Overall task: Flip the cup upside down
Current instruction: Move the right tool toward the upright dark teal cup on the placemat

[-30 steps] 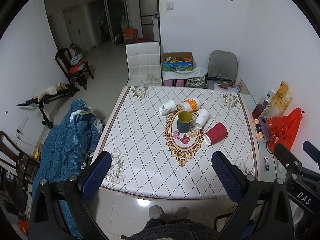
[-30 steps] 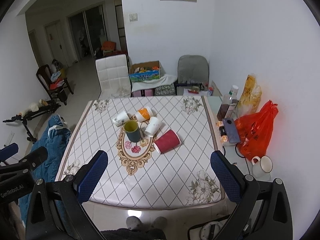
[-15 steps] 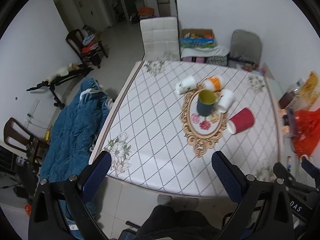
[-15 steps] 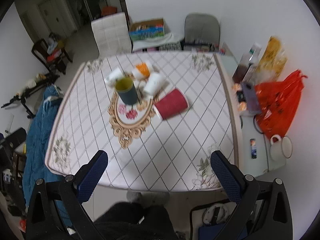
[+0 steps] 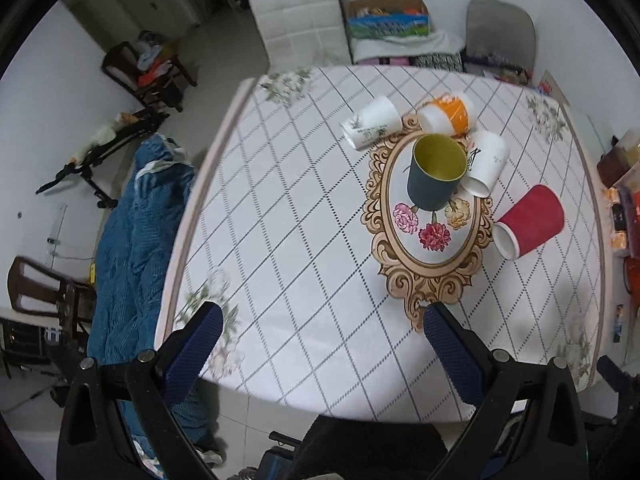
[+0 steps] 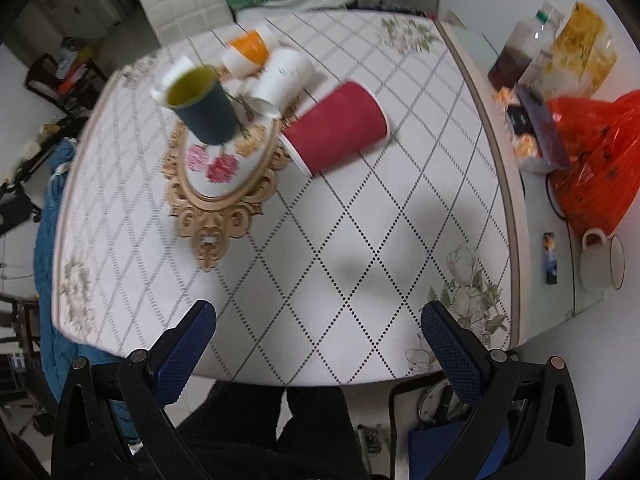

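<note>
A dark grey cup with a yellow-green inside [image 5: 436, 174] stands upright on the oval floral mat [image 5: 430, 248] in the middle of the table; it also shows in the right wrist view [image 6: 204, 106]. A red cup [image 5: 530, 221] [image 6: 336, 127] lies on its side to its right. Two white cups [image 5: 372, 122] [image 5: 485, 162] and an orange-and-white cup [image 5: 447, 114] lie on their sides behind it. My left gripper [image 5: 320, 344] is open and empty over the table's near edge. My right gripper [image 6: 318, 338] is open and empty over the near right part of the table.
The table [image 5: 304, 264] has a white diamond-pattern cloth. A blue quilt [image 5: 136, 240] lies to its left. A side shelf on the right holds an orange bag [image 6: 592, 152], bottles [image 6: 516, 56] and a white mug [image 6: 602, 254]. Chairs [image 5: 298, 20] stand behind the table.
Both grippers have moved forward and tilted down toward the table, so the cups appear closer and larger. Both stay open. No cup has moved.
</note>
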Demonstrator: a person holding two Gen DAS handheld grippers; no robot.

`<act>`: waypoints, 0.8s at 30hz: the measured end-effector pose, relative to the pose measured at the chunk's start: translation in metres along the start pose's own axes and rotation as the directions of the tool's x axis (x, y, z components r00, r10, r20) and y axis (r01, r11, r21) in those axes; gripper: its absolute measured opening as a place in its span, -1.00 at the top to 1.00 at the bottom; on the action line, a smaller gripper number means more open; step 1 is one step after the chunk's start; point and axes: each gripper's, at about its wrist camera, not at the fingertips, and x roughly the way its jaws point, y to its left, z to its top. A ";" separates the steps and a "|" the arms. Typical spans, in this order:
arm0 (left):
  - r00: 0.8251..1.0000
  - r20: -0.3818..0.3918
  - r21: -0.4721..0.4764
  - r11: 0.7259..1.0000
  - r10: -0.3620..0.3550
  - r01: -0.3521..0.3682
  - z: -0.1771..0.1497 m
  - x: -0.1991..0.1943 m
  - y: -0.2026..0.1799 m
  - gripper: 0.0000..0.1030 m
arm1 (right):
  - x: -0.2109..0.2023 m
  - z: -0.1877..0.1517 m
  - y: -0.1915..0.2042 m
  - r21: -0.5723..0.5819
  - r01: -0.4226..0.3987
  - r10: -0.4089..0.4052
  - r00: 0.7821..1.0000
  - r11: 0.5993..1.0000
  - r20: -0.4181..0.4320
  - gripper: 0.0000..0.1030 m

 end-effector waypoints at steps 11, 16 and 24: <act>0.999 0.037 0.243 0.970 -0.039 0.028 0.063 0.085 -0.047 -0.99 | 0.085 0.020 0.000 0.080 0.038 -0.027 0.991 0.996 -0.134 -1.00; 0.994 0.084 0.391 0.920 -0.065 0.027 0.076 0.117 -0.074 -0.99 | 0.107 0.033 0.000 0.098 0.069 -0.053 0.986 0.993 -0.160 -1.00; 0.969 0.201 0.544 0.839 -0.147 0.014 0.084 0.134 -0.110 -0.98 | 0.125 0.050 -0.002 0.100 0.122 -0.102 0.977 0.987 -0.187 -1.00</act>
